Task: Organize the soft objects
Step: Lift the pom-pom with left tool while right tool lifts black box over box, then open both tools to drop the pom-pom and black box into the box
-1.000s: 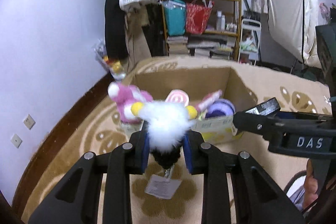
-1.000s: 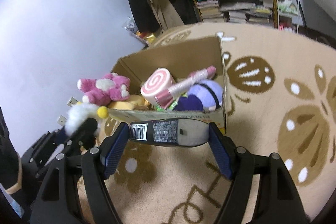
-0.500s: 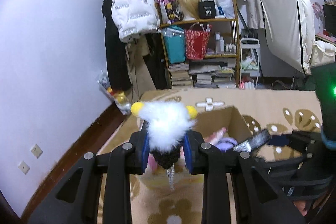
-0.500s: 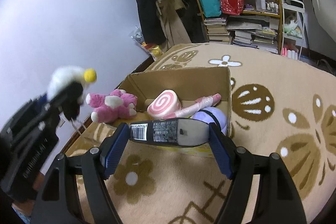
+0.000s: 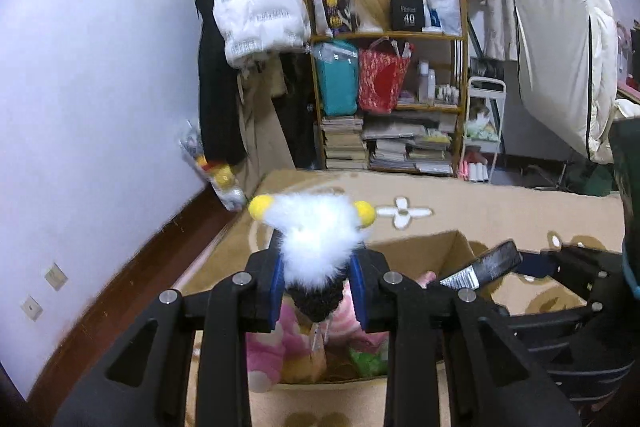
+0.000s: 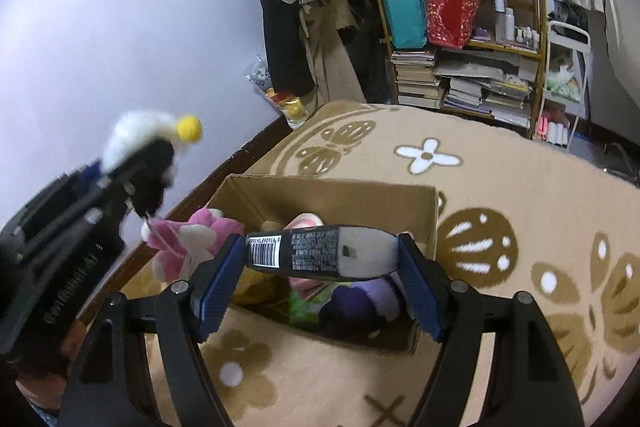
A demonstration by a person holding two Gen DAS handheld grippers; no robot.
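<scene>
My left gripper [image 5: 318, 285] is shut on a fluffy white toy [image 5: 316, 233] with yellow balls at its sides and a black base; it hangs above the near left part of the cardboard box [image 5: 416, 251]. The same toy [image 6: 148, 139] shows at the left of the right wrist view. My right gripper [image 6: 322, 267] is shut on a black tube [image 6: 320, 253] with a barcode, held crosswise over the box [image 6: 332, 195]. Inside the box lie a pink plush [image 6: 188, 243], a purple plush [image 6: 360, 303] and other soft toys.
The box stands on a tan rug [image 6: 520, 211] with brown and white flowers. A white wall [image 5: 100, 87] and dark skirting run along the left. Behind stand a crowded shelf [image 5: 396, 99] with bags and books, hanging coats [image 5: 256, 11] and a covered rack [image 5: 564, 59].
Both grippers rose and moved forward over the box, each keeping its object. The box now lies below the fingers, and the room behind shows higher in both views.
</scene>
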